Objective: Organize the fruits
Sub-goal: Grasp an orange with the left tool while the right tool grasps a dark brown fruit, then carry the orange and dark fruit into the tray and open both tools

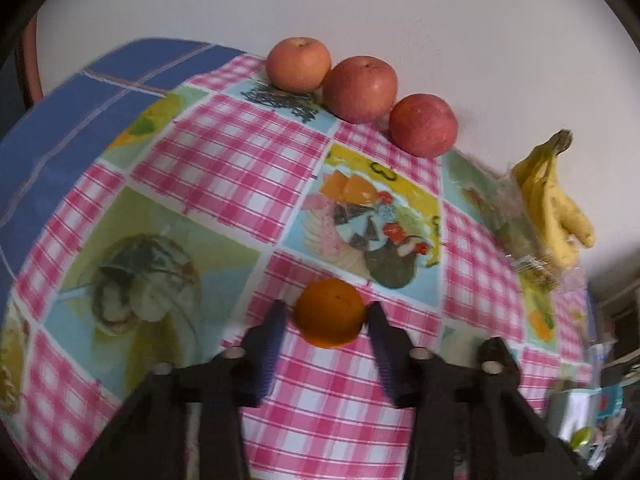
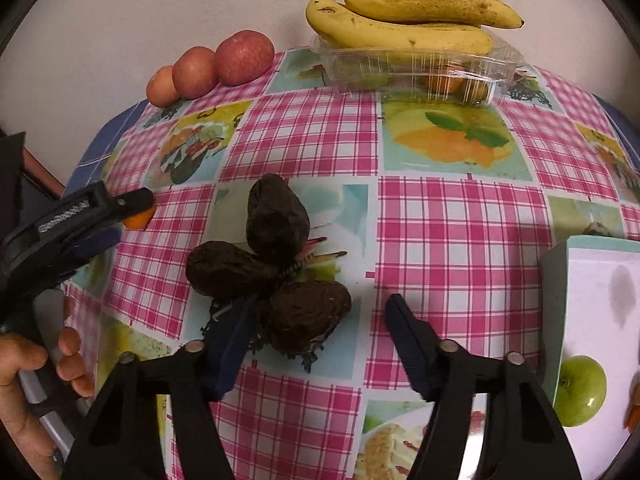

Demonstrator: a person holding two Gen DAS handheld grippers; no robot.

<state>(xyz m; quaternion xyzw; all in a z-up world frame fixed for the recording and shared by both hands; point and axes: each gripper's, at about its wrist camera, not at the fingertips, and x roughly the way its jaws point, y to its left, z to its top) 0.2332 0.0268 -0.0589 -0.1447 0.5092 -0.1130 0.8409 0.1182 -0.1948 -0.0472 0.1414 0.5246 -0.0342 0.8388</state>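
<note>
A small orange (image 1: pixel 330 314) rests on the checked tablecloth (image 1: pixel 224 148), and my left gripper (image 1: pixel 327 310) is shut on it, one pad on each side. From the right wrist view, that gripper (image 2: pixel 138 206) covers most of the orange (image 2: pixel 140 222). Three dark avocados (image 2: pixel 276 220) lie in a cluster mid-table. My right gripper (image 2: pixel 320 302) is open around the nearest avocado (image 2: pixel 308 320). Its left finger lies against the fruit and its right finger (image 2: pixel 400 320) stands clear of it.
Three red apples (image 1: pixel 360 88) line the wall at the table's back. Bananas (image 2: pixel 400 20) lie on a clear plastic punnet (image 2: pixel 420 68). At the right, a white box (image 2: pixel 600 300) holds a green apple (image 2: pixel 580 390). A person's hand (image 2: pixel 24 364) holds the left gripper.
</note>
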